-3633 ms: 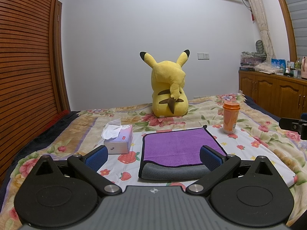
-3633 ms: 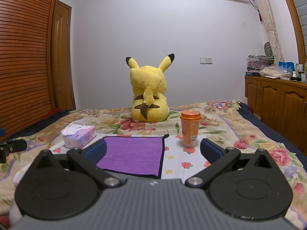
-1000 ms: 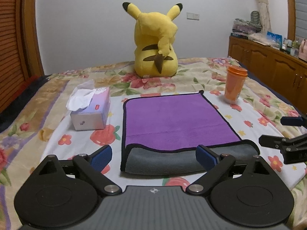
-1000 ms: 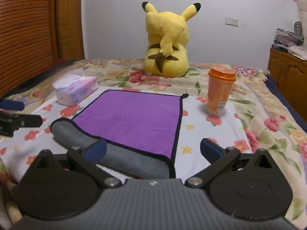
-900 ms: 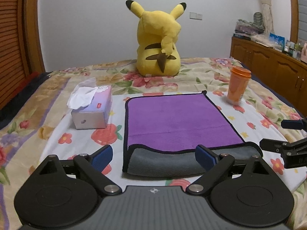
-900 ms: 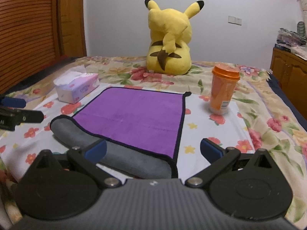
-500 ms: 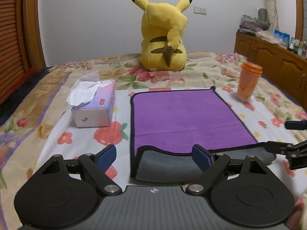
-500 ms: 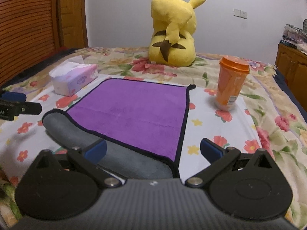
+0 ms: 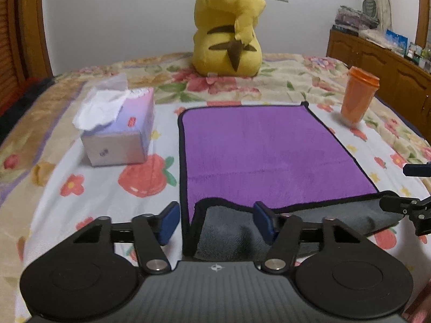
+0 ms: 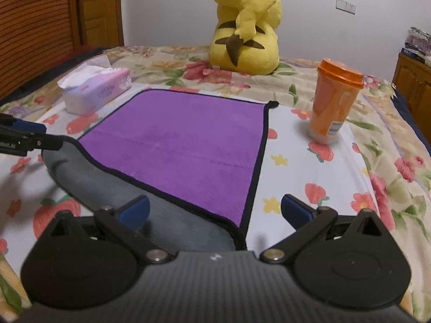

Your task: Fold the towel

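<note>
Two tools hang low over the near edge of the towel, which lies flat on the bed, purple side up, with its near hem turned back to show the grey underside. The left tool has its blue-padded fingers spread apart on either side of the towel's near left corner: one pad is over the sheet just left of the black border, the other over the grey fold, and neither clearly touches the cloth. The right tool is likewise spread wide at the near right corner, its left pad above the grey fold and its right pad over the bare sheet beyond the border; nothing is clamped in it. A tissue box sits just left of the towel, with a white tissue sticking out of it. An orange cup stands upright near the far right corner, apart from the towel. A yellow plush sits beyond the far edge, its back to the cameras. Along the right wall runs a wooden cabinet.
</note>
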Demonstrator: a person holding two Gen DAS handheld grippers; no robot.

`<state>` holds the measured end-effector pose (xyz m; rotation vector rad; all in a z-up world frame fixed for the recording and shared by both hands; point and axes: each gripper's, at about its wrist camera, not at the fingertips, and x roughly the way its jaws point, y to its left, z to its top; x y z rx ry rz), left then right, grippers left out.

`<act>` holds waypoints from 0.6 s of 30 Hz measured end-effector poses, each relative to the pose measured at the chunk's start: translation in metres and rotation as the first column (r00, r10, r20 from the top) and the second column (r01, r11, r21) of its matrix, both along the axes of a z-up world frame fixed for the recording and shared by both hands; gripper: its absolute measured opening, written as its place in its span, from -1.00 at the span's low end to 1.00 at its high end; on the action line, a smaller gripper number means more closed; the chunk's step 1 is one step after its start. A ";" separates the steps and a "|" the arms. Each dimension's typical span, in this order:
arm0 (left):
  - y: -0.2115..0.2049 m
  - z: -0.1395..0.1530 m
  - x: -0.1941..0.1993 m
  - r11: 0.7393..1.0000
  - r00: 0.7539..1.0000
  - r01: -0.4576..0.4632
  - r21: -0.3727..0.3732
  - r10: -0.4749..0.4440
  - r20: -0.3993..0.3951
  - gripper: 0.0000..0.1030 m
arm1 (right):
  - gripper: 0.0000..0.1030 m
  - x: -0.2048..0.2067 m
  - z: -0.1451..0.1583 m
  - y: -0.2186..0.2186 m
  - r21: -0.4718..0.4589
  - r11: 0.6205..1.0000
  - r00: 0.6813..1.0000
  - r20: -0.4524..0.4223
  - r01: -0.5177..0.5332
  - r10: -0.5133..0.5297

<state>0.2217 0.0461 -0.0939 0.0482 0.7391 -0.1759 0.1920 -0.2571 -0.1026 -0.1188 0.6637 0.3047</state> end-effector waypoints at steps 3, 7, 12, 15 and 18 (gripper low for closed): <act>0.004 -0.006 0.006 1.000 1.000 0.000 -0.027 -0.001 -0.031 0.18 | 1.00 0.006 -0.004 -0.003 0.002 1.000 1.000 -0.026 -0.002 0.002; 0.008 -0.013 0.009 0.999 0.998 -0.016 -0.045 0.013 -0.062 0.15 | 1.00 0.011 -0.007 -0.005 0.007 1.000 0.998 -0.061 0.004 -0.004; 0.010 -0.017 0.011 0.998 0.996 -0.019 -0.052 0.014 -0.094 -0.03 | 1.00 0.015 -0.010 -0.011 0.030 1.000 0.994 -0.106 0.010 -0.007; 0.010 -0.017 0.010 0.998 0.995 -0.014 -0.057 0.009 -0.097 -0.13 | 1.00 0.016 -0.011 -0.012 0.039 0.999 0.991 -0.133 0.008 -0.003; 0.010 -0.018 0.009 0.998 0.995 -0.016 -0.055 0.011 -0.097 -0.25 | 1.00 0.018 -0.013 -0.013 0.044 0.999 0.987 -0.159 0.004 0.003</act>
